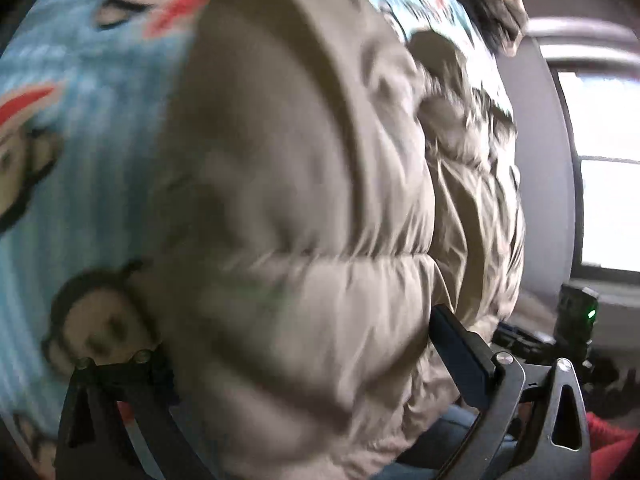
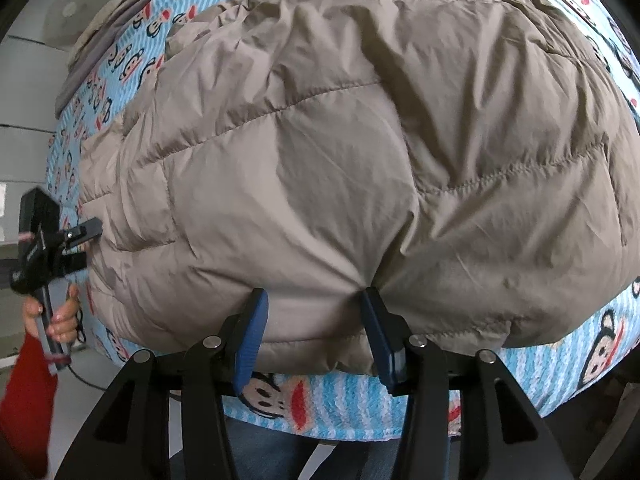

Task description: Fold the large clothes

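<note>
Puffy jacket (image 2: 320, 152) lay bunched on monkey-print blanket (image 2: 320, 408), no neat fold yet. My right jaws (image 2: 316, 336) straddled hem, pinch uncertain. My left jaws (image 1: 280, 360) spread wide, empty.

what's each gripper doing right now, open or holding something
left gripper: open wide, puffy jacket between its fingers, not clamped.
right gripper: part open around the jacket's near edge; a real grip cannot be told.

No readable text, labels, brands or numbers from where I sit. The bedspread (image 2: 328, 408) carries only a cartoon monkey-face print, no lettering. There's small pale writing on the black body of the left hand-held gripper (image 2: 86, 240), too blurred to read. Nothing else.
</note>
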`<act>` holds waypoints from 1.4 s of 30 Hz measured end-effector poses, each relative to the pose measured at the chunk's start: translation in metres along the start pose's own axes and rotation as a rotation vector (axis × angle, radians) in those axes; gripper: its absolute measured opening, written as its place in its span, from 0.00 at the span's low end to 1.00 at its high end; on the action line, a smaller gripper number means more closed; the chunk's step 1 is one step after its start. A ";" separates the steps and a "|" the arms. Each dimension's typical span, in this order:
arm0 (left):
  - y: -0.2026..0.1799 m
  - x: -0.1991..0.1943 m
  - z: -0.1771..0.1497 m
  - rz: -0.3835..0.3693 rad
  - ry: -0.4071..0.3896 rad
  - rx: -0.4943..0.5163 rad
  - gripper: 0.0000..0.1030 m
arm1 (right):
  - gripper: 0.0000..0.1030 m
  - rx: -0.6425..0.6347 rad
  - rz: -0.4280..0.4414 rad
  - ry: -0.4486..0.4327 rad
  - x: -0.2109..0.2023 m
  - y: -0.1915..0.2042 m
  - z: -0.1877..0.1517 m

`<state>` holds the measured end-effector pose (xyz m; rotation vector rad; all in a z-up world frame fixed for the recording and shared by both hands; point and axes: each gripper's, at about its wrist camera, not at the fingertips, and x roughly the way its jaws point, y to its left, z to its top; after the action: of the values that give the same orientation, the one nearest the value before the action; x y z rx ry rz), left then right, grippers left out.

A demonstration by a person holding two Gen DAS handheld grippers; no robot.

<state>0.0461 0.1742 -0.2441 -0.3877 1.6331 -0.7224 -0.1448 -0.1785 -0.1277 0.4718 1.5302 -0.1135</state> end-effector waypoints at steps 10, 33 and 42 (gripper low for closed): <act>-0.011 0.012 0.009 -0.070 0.033 0.066 0.33 | 0.56 -0.001 -0.008 -0.005 -0.003 0.006 0.000; -0.200 -0.057 -0.021 -0.045 -0.086 0.178 0.26 | 0.12 0.140 0.311 -0.207 0.042 -0.003 0.135; -0.316 -0.014 -0.013 0.078 -0.070 0.254 0.26 | 0.11 0.172 0.486 -0.123 0.018 -0.053 0.133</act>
<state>-0.0096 -0.0498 -0.0280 -0.1637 1.4610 -0.8369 -0.0395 -0.2708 -0.1613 0.9436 1.2537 0.1035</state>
